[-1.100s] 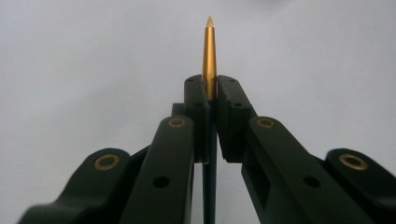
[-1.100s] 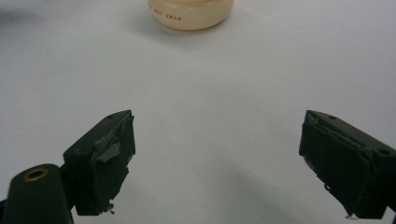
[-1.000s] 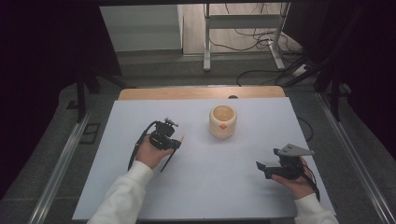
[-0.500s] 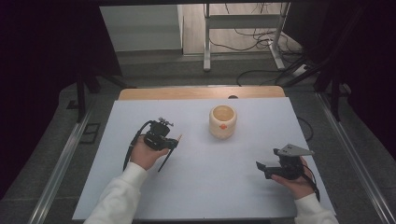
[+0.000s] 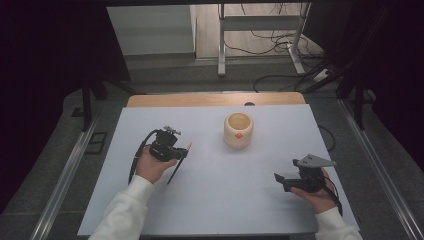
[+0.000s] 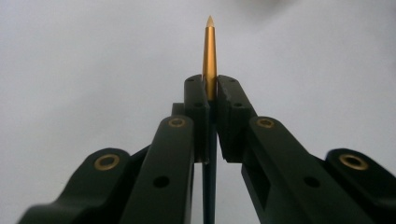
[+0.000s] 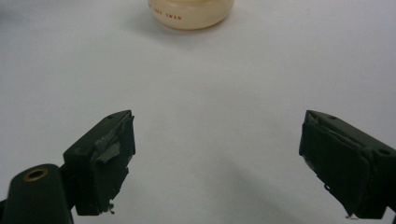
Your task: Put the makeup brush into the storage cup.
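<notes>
My left tongs (image 5: pixel 181 151) are clamped on the pen (image 6: pixel 209 56), long axis along the jaws, tip toward the cup (image 5: pixel 238 130) on the surface (image 5: pixel 220 200). My right tongs (image 7: pixel 217 163) stand apart, empty, farther from the cup.

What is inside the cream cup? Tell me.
From the high view the cup stands upright on the white table, and its upper inside wall looks bare. Its bottom is hidden by the rim. The pen is clamped in the left tool, not in the cup.
</notes>
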